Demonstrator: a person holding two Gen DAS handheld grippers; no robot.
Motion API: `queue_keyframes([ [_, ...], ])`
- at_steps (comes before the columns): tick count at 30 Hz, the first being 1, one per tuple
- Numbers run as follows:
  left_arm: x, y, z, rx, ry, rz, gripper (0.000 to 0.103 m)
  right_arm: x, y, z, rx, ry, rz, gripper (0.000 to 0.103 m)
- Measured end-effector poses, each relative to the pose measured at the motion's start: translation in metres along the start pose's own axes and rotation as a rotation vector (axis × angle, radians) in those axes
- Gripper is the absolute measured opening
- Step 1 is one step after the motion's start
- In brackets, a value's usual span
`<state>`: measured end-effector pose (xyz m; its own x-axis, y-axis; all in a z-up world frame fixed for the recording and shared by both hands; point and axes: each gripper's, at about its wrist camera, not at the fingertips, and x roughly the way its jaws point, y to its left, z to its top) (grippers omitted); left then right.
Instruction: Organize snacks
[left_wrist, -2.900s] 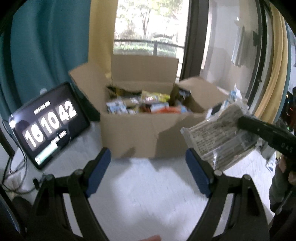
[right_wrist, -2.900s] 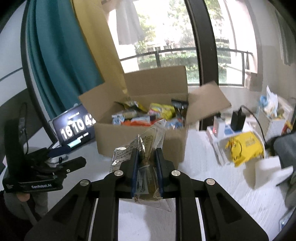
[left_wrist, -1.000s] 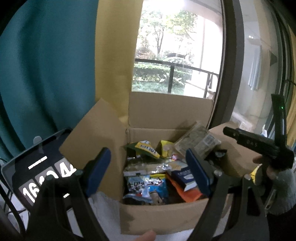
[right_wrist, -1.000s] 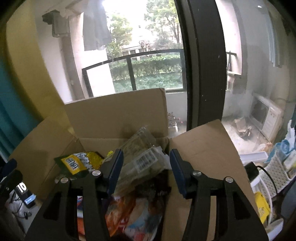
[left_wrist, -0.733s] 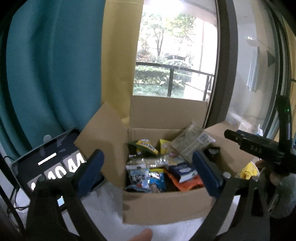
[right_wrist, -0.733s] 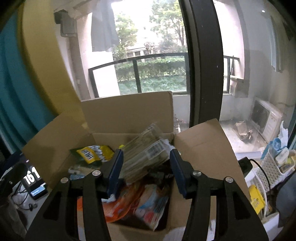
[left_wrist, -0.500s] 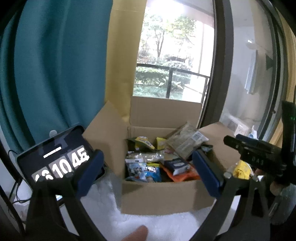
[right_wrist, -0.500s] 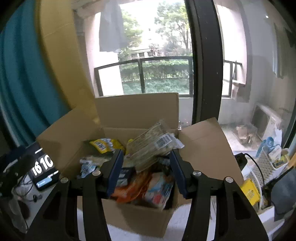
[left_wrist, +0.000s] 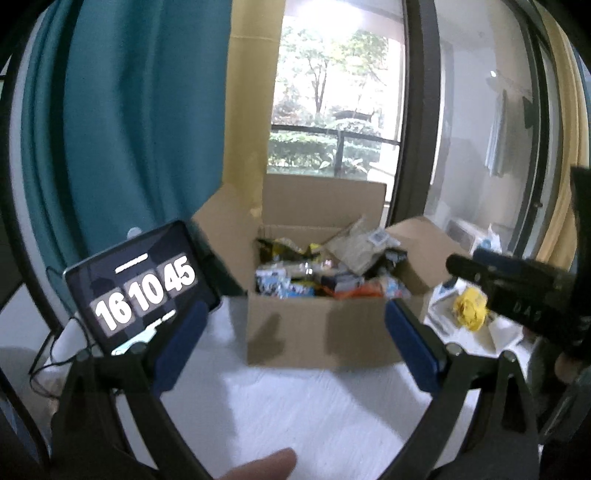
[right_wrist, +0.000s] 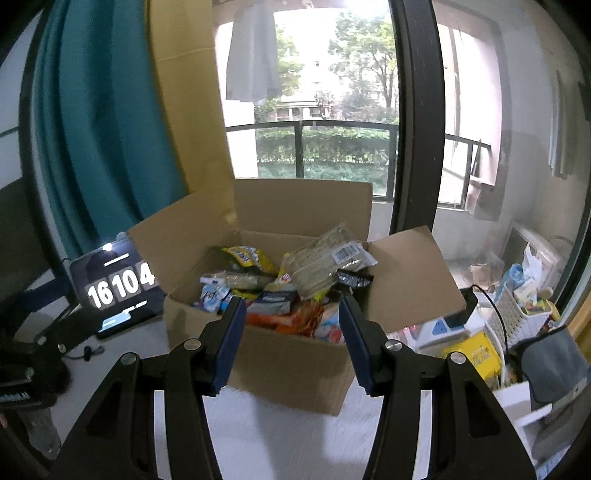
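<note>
An open cardboard box (left_wrist: 317, 332) (right_wrist: 291, 365) full of snack packets stands on the white table. A clear packet with a barcode (right_wrist: 328, 258) (left_wrist: 356, 245) lies on top of the pile, leaning at the box's back right. My left gripper (left_wrist: 295, 332) is open in front of the box, nothing between its blue pads. My right gripper (right_wrist: 291, 332) is also open and empty, a little back from the box's front wall. The right gripper's black body (left_wrist: 517, 291) shows at the right of the left wrist view.
A tablet (left_wrist: 144, 288) (right_wrist: 118, 291) showing clock digits leans left of the box. Right of the box lie a yellow packet (right_wrist: 472, 354), a white basket (right_wrist: 517, 310) and cables. Teal and yellow curtains and a window stand behind. A fingertip (left_wrist: 258, 465) shows at the bottom.
Both grippers have drawn back from the box, which now looks smaller. The clear packet that was between the right pads now rests in the box. The left jaws have widened.
</note>
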<state>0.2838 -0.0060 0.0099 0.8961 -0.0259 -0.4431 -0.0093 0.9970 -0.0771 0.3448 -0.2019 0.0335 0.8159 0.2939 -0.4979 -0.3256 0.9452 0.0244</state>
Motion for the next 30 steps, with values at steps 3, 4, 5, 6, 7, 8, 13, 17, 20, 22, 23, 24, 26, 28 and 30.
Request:
queue_keyframes([
  [3,-0.012,0.002,-0.013,0.011,0.004,-0.002,0.098,-0.013,0.006,-0.009,-0.014,0.006,0.001,0.055],
  [4,-0.017,0.002,-0.016,0.011,-0.001,0.003,0.098,-0.019,0.008,-0.013,-0.02,0.005,-0.001,0.055],
  [5,-0.024,0.003,-0.02,0.007,-0.014,0.009,0.098,-0.023,0.01,-0.016,-0.023,0.004,-0.001,0.056],
  [6,-0.032,0.004,-0.023,0.003,-0.028,0.014,0.098,-0.029,0.012,-0.019,-0.027,0.004,-0.001,0.056],
  [7,-0.038,0.003,-0.025,0.0,-0.034,0.016,0.098,-0.034,0.014,-0.023,-0.031,0.004,-0.001,0.056],
  [8,-0.042,0.003,-0.026,-0.003,-0.037,0.013,0.098,-0.038,0.015,-0.025,-0.032,0.004,0.0,0.056],
  [13,-0.07,-0.001,-0.033,-0.016,-0.069,0.0,0.098,-0.071,0.023,-0.042,-0.042,-0.013,0.002,0.057],
  [17,-0.091,-0.008,-0.035,0.0,-0.1,0.001,0.098,-0.097,0.03,-0.051,-0.054,-0.035,0.011,0.066],
  [20,-0.111,-0.012,-0.033,-0.007,-0.145,0.006,0.098,-0.116,0.033,-0.053,-0.052,-0.055,0.015,0.067],
  [22,-0.124,-0.014,-0.031,-0.007,-0.169,0.009,0.098,-0.131,0.035,-0.054,-0.057,-0.081,0.015,0.067],
  [23,-0.129,-0.016,-0.03,0.001,-0.174,0.013,0.098,-0.137,0.036,-0.054,-0.055,-0.092,0.017,0.068],
  [24,-0.135,-0.018,-0.03,0.008,-0.18,0.022,0.098,-0.143,0.036,-0.054,-0.053,-0.101,0.019,0.068],
  [26,-0.147,-0.022,-0.028,0.023,-0.197,0.03,0.098,-0.158,0.037,-0.054,-0.05,-0.128,0.021,0.068],
  [28,-0.158,-0.025,-0.026,0.029,-0.211,0.028,0.098,-0.172,0.038,-0.054,-0.052,-0.154,0.021,0.068],
  [30,-0.168,-0.028,-0.024,0.033,-0.225,0.024,0.098,-0.184,0.038,-0.054,-0.053,-0.173,0.019,0.068],
])
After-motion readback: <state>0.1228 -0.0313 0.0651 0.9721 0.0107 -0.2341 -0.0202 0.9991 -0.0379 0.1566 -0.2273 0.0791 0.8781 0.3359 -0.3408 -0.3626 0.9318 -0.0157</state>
